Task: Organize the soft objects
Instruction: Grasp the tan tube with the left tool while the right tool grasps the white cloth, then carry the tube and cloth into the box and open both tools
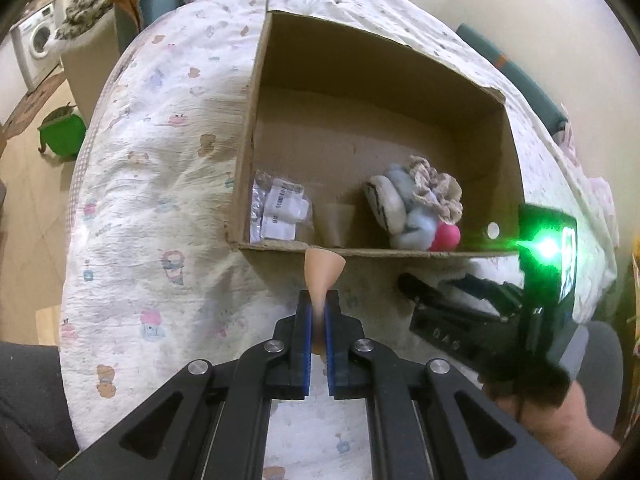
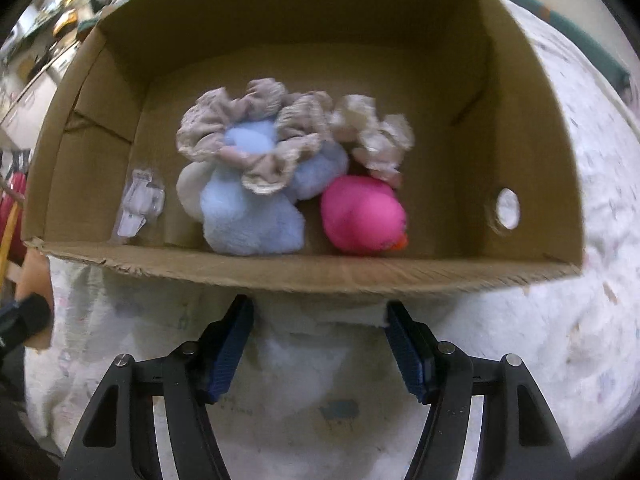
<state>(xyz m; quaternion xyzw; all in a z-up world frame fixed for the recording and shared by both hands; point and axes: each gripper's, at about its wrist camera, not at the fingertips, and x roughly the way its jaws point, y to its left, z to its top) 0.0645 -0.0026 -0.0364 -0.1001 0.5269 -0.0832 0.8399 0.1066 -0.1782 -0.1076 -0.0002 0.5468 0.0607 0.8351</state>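
Note:
An open cardboard box lies on the bed. It holds a light blue plush, a pink round toy, beige frilly scrunchies and clear packets. My left gripper is shut on a peach soft piece, just short of the box's near wall. My right gripper stands open in front of the same wall. A white fluffy thing lies between its fingers. The blur hides whether the pads touch it.
The box rests on a white bed cover with small cartoon prints. A teal cushion runs along the wall at right. On the floor at left stand a green bin and a washing machine. A hand holds the right gripper.

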